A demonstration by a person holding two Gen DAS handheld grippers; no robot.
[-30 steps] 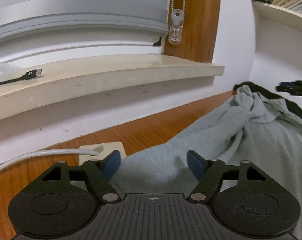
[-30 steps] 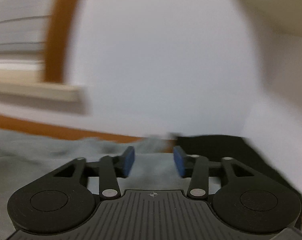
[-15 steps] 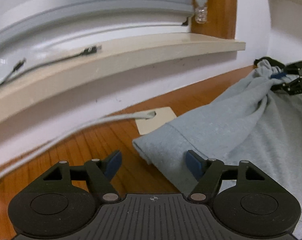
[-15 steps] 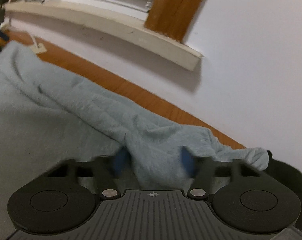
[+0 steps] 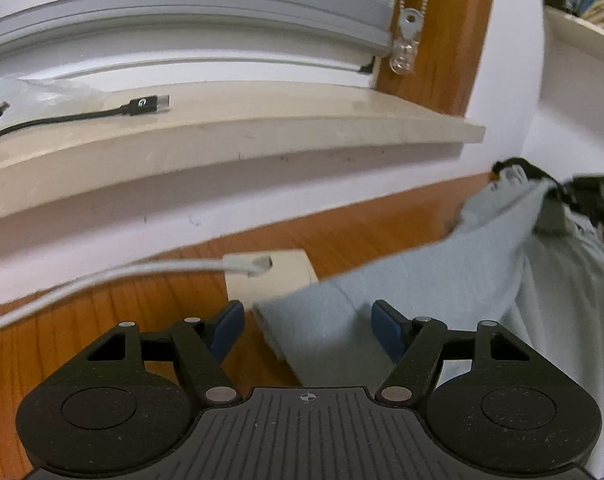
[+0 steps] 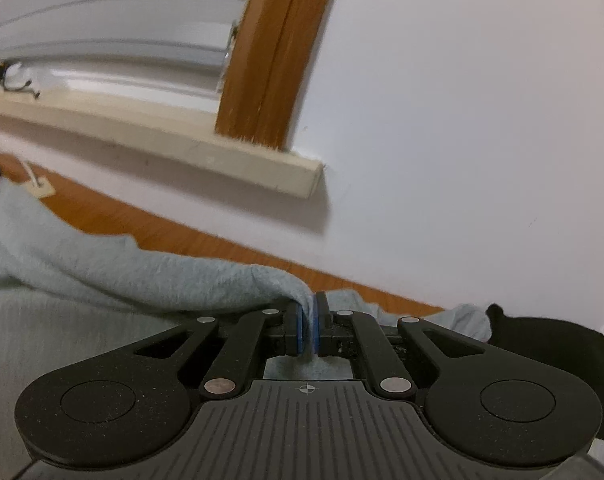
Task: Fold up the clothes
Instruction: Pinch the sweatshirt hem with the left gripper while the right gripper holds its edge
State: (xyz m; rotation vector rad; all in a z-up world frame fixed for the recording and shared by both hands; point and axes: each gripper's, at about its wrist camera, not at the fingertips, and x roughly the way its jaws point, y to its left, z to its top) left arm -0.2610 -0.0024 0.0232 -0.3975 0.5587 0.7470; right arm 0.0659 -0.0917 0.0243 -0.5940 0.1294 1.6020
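Right wrist view shows the right gripper [image 6: 309, 330] pinching a fold of the grey sweatshirt [image 6: 102, 272], seemingly to lift it; the left gripper [image 5: 308, 326], jaws wide, straddles its sleeve cuff [image 5: 302, 320], likely to grab.

My left gripper [image 5: 308, 326] is spread around the sleeve [image 5: 322, 320] cuff. Far right, my right gripper [image 5: 570, 196] lifts the cloth.

The garment [image 5: 442, 288] is plain pale grey-blue fleece. Both grippers, left [image 5: 308, 326] and right [image 6: 309, 330], are black with blue pads [image 5: 226, 326]. The table [image 5: 102, 320] is orange-brown woodgrain, the windowsill [image 5: 222, 132] cream, its cable [image 5: 82, 118] black.
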